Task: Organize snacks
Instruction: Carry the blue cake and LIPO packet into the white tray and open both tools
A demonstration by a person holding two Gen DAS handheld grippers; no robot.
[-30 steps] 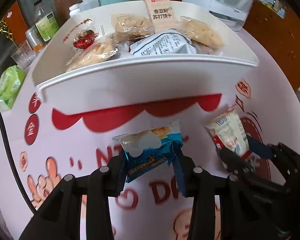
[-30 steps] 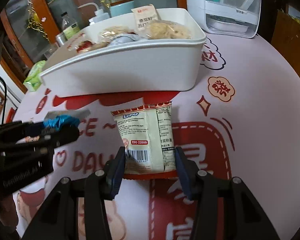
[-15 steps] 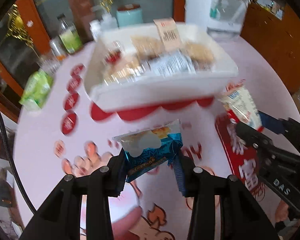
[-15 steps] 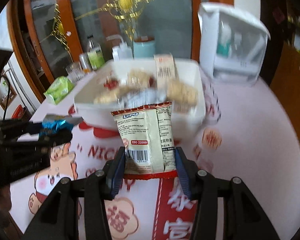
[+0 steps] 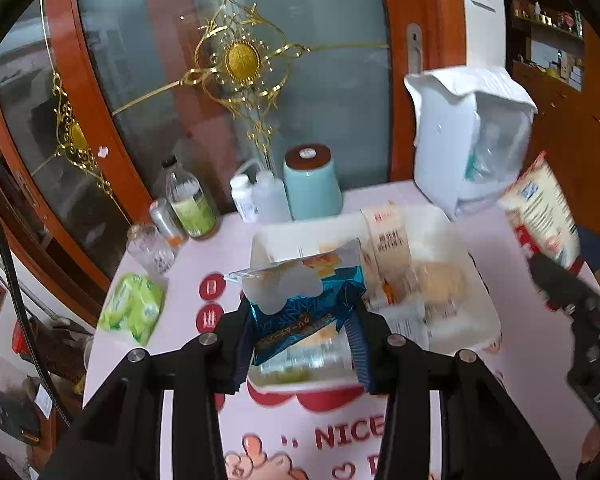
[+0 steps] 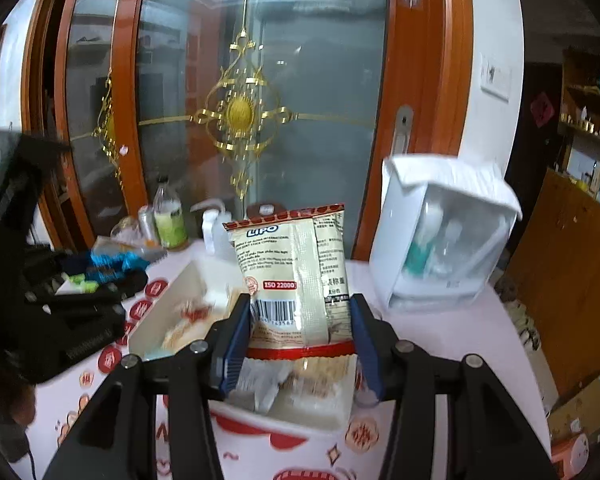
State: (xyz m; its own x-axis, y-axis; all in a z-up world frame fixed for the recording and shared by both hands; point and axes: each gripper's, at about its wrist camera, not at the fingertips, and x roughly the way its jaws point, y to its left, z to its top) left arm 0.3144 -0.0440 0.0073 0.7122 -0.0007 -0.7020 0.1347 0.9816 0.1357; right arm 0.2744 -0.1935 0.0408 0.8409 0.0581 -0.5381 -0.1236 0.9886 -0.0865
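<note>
My left gripper [image 5: 300, 340] is shut on a blue snack packet [image 5: 304, 304] and holds it in the air above the near left part of the white bin [image 5: 480, 320]. My right gripper [image 6: 298, 344] is shut on a cream and red LIPO packet [image 6: 296, 276], held upright above the bin [image 6: 156, 312]. The bin holds several wrapped snacks and an upright cracker packet [image 5: 388, 240]. The right gripper and its packet [image 5: 540, 216] show at the right of the left wrist view. The left gripper [image 6: 60, 300] shows at the left of the right wrist view.
Behind the bin stand a teal canister [image 5: 312, 184], small white bottles [image 5: 256, 200], a green-label bottle [image 5: 188, 204] and a glass [image 5: 152, 244]. A green packet [image 5: 134, 308] lies at the table's left. A white appliance [image 5: 468, 140] stands at the back right. Glass doors are behind.
Both grippers have risen from just above the tablecloth and moved forward with their packets. They now hang over the bin, and both views look higher and farther into the room.
</note>
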